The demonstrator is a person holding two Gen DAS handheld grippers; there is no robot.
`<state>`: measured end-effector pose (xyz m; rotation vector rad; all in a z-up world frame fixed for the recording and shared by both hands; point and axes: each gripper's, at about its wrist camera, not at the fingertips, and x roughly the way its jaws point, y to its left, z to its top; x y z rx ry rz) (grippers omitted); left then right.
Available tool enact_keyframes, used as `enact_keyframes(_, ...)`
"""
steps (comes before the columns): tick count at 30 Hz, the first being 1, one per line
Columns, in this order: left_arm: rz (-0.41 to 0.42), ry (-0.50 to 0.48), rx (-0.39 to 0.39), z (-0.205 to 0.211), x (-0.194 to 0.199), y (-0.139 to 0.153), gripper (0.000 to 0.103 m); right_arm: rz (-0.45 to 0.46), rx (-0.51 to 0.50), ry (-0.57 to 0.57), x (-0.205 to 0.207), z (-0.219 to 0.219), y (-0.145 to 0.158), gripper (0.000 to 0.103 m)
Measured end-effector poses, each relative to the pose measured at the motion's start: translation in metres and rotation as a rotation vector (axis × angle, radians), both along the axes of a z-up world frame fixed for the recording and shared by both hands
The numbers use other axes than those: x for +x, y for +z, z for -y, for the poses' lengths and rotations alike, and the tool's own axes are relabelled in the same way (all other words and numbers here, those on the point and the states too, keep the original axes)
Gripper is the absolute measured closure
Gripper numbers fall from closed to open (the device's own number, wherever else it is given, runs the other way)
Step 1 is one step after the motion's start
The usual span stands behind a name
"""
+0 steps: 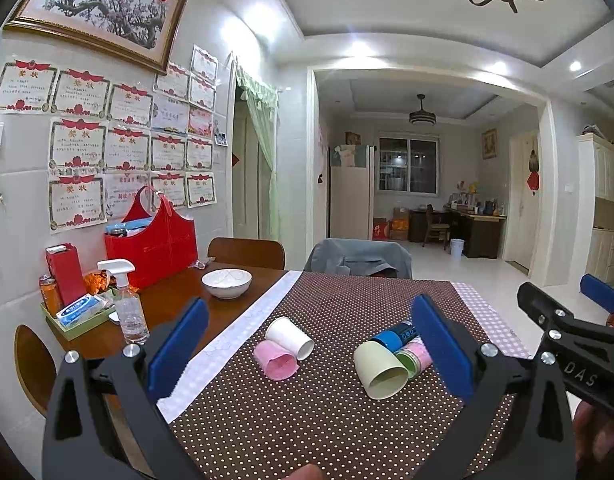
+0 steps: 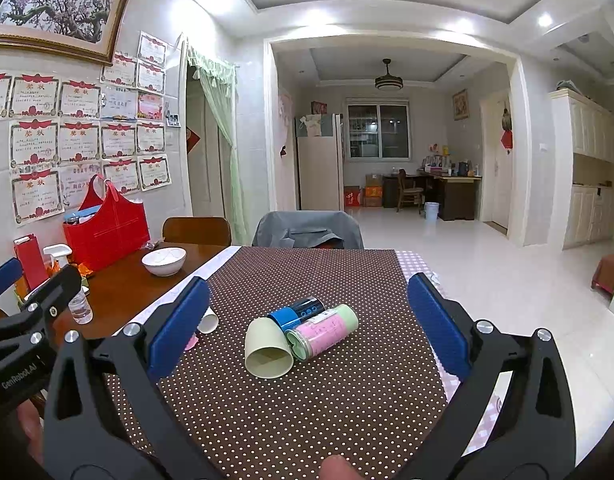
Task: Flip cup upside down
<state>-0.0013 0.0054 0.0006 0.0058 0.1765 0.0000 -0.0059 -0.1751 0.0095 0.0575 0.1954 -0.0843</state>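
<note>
Right tool (image 2: 307, 320) hangs over the near end of the bench (image 2: 139, 280), blue pads spread wide with nothing between them. On the dotted brown cloth (image 2: 307, 400), mid-bench, a pale green cup (image 2: 267, 350) lies on its side, mouth facing the near edge. Touching its right flank, a pink-and-green can (image 2: 325, 336) lies flat, and a blue-and-black can (image 2: 297, 312) lies just behind. Toward the left edge, a white cup (image 2: 208, 321) peeks past the left pad. The left tool (image 2: 23, 300) shows at the left, and a white bowl (image 2: 163, 261) sits on bare wood near the far left.

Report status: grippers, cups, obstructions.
Left gripper open, right gripper open, both empty. Cream cup on its side, untouched. Green-capped bottle touching it.
</note>
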Motion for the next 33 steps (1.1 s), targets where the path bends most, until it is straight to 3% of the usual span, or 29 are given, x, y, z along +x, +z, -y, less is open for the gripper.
enact_keyframes(22, -0.021, -0.011, -0.021, -0.003, 0.008, -0.006, 0.004, -0.013, -0.005, -0.002, 0.01, 0.001, -0.002, 0.006)
enact_keyframes(29, -0.072, 0.002, -0.019, -0.007, 0.026, -0.02, 0.004, -0.067, -0.016, 0.023, 0.039, 0.0, -0.013, 0.006)
enact_keyframes(33, -0.146, 0.015, -0.032, -0.017, 0.051, -0.035, 0.004, -0.121, -0.024, 0.051, 0.067, -0.004, -0.023, 0.006)
